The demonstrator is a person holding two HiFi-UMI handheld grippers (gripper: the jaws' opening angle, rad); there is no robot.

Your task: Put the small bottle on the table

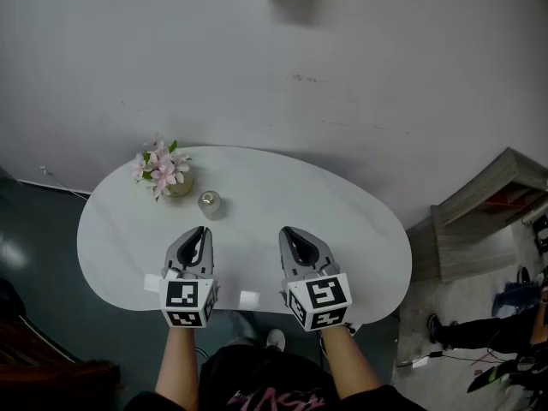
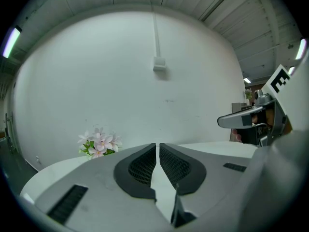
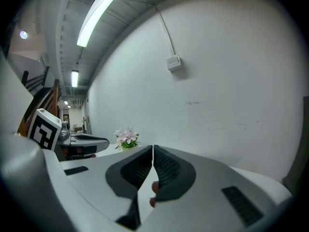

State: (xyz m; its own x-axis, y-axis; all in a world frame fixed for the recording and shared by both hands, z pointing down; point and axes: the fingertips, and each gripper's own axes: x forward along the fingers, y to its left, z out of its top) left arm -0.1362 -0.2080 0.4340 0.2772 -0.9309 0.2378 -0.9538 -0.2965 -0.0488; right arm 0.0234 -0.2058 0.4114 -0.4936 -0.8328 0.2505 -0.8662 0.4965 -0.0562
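White table (image 1: 360, 238): one small bottle (image 1: 209, 202), one flower pot (image 1: 167, 175); left hand-held gripper (image 1: 204, 230), right hand-held gripper (image 1: 287, 231) both closed.

White table (image 1: 342, 221); pink flowers (image 1: 161, 169), green leaves; pale small bottle (image 1: 209, 202); grey left gripper (image 1: 203, 231), grey right gripper (image 1: 287, 232), black pads, black-white marker cubes; white wall (image 1: 342, 75)

Head cam steeply down on table (image 1: 257, 195); gripper cams face wall (image 2: 145, 71), share flowers (image 2: 99, 143).
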